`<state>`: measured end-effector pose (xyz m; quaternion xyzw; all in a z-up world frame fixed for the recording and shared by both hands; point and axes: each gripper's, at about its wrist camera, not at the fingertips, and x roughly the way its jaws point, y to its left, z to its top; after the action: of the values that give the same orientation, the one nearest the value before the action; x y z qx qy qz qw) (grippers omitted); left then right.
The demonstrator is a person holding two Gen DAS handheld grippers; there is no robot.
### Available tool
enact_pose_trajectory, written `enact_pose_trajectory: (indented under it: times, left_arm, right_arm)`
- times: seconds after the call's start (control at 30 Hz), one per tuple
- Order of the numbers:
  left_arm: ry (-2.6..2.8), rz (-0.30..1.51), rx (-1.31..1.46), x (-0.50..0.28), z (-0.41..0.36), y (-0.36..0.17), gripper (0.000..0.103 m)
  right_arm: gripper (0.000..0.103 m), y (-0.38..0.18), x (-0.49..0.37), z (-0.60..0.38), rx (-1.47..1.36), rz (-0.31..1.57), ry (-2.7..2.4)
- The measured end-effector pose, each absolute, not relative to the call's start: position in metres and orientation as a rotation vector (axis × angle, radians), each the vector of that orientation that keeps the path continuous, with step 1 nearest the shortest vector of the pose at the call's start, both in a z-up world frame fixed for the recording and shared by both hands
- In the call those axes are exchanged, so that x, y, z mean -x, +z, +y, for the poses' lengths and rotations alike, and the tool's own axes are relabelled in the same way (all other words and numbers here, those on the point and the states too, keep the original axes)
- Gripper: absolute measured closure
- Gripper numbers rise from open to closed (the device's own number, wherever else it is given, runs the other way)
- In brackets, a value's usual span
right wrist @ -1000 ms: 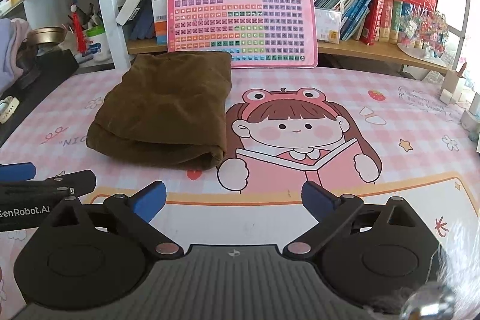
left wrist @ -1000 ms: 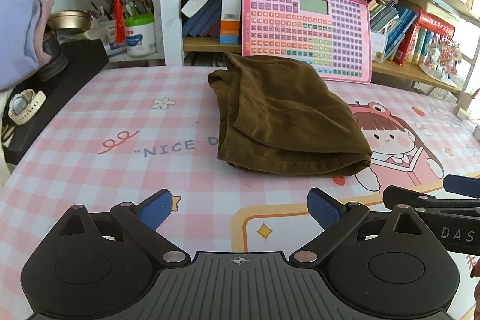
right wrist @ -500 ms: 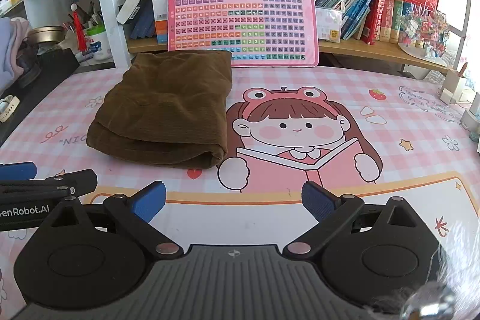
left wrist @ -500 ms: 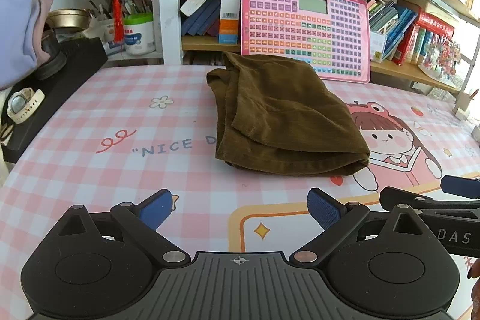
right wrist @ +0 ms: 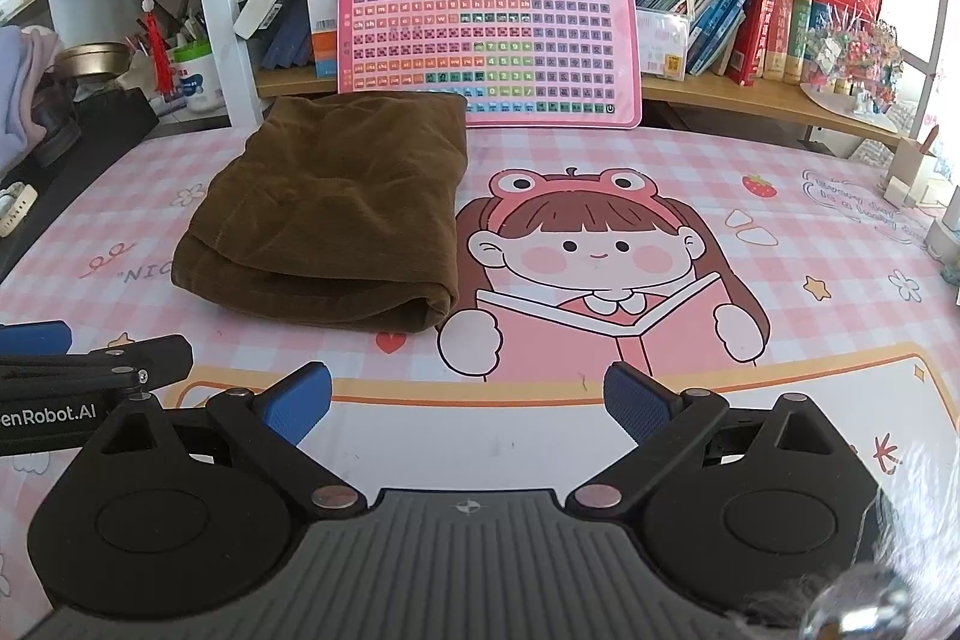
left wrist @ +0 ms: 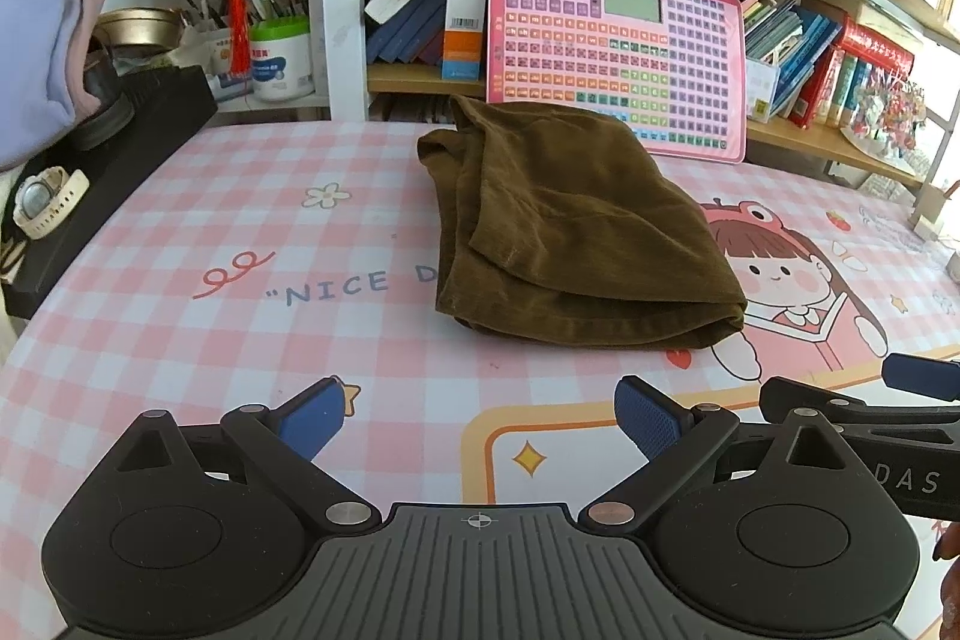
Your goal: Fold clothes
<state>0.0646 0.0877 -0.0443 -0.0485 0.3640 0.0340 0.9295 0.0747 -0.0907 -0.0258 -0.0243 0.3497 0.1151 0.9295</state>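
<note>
Brown corduroy garment point(left wrist: 576, 232): folded, soft, limp, likely light; grip thick near hem; left gripper point(left wrist: 480, 415), right gripper point(right wrist: 468, 400): fingers apart, empty

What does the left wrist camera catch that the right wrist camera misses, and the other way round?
Only the left view shows the "NICE D" lettering in full. Only the right view shows the whole cartoon girl and the strawberry print. Both show the folded brown garment, the pink keyboard toy and both open grippers, left gripper and right gripper, holding nothing.
</note>
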Motion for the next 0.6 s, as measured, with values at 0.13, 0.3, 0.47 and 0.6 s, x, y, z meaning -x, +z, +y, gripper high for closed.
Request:
enact_pose_trajectory:
  times: [0.13, 0.3, 0.47, 0.6]
  left_arm:
    - [0.064, 0.753, 0.107, -0.0661, 0.0885, -0.0447, 0.005]
    - [0.062, 0.757, 0.105, -0.0666, 0.0875, -0.0455, 0.005]
    - [0.067, 0.754, 0.097, -0.0668, 0.0878, -0.0452, 0.005]
    - [0.074, 0.756, 0.091, -0.0667, 0.0878, -0.0455, 0.005]
  right_arm:
    - [0.005, -0.026, -0.0754, -0.0909, 0.051, 0.719, 0.232]
    - [0.005, -0.0272, -0.077, -0.0913, 0.049, 0.724, 0.228]
    - [0.005, -0.0281, -0.0773, -0.0907, 0.049, 0.728, 0.228]
    - [0.005, -0.0289, -0.0778, -0.0904, 0.049, 0.731, 0.231]
